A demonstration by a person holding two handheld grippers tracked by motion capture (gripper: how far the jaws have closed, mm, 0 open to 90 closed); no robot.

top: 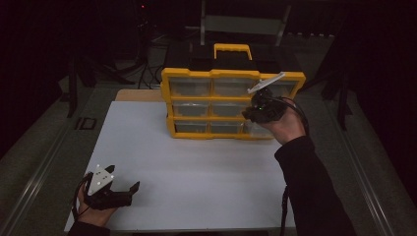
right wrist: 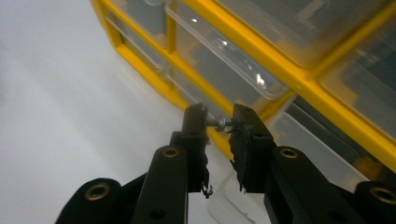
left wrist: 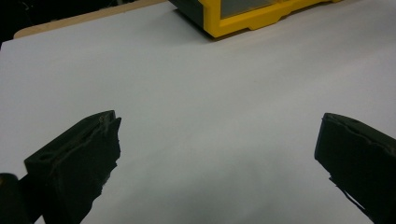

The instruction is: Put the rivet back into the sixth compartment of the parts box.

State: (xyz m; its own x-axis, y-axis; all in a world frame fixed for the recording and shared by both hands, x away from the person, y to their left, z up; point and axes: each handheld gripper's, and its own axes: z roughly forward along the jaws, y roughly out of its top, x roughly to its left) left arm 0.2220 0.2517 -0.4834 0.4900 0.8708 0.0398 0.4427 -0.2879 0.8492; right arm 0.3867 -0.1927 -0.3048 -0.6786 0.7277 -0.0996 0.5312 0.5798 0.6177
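A yellow organizer (top: 231,73) with clear drawers and a yellow handle stands at the far middle of the white table (top: 196,162). My right gripper (top: 263,105) is held up against its right-hand drawers. In the right gripper view the right gripper (right wrist: 217,117) is shut on a small silver screw (right wrist: 220,124), pinched crosswise between the tips, close to the yellow frame (right wrist: 299,86). A clear drawer edge (right wrist: 238,196) shows just below the jaws. My left gripper (top: 123,178) rests low at the near left corner, open and holding nothing (left wrist: 219,135).
The organizer's near corner (left wrist: 247,21) sits far ahead of the left gripper, with bare white tabletop between. Dark floor, cables and stands surround the table. A wooden edge (top: 137,95) borders the table's far left.
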